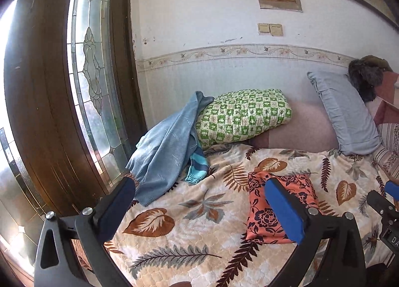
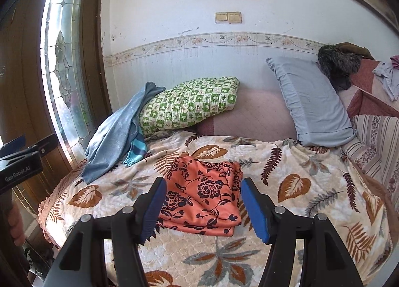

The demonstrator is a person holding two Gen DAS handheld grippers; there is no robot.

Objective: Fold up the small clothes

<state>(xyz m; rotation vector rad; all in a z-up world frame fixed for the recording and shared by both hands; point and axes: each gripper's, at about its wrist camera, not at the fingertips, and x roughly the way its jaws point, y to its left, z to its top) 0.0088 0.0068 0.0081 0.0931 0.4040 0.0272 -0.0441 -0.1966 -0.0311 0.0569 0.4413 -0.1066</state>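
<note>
A small orange garment with a dark flower print (image 2: pixel 204 192) lies folded into a flat stack on the leaf-patterned bedspread (image 2: pixel 286 212). It also shows in the left wrist view (image 1: pixel 279 207), partly behind my left gripper's right finger. My right gripper (image 2: pixel 203 186) is open and empty, held above the garment's near side. My left gripper (image 1: pixel 199 184) is open and empty, to the left of the garment, over the bedspread (image 1: pixel 174 224). The left gripper also shows at the left edge of the right wrist view (image 2: pixel 22 155).
A light blue cloth (image 2: pixel 117 135) and a striped blue piece (image 2: pixel 136 151) lie at the bed's far left by a green checked pillow (image 2: pixel 192 105). A grey-blue pillow (image 2: pixel 311 102) leans at the back right. A wooden door with glass (image 2: pixel 62 62) stands left of the bed.
</note>
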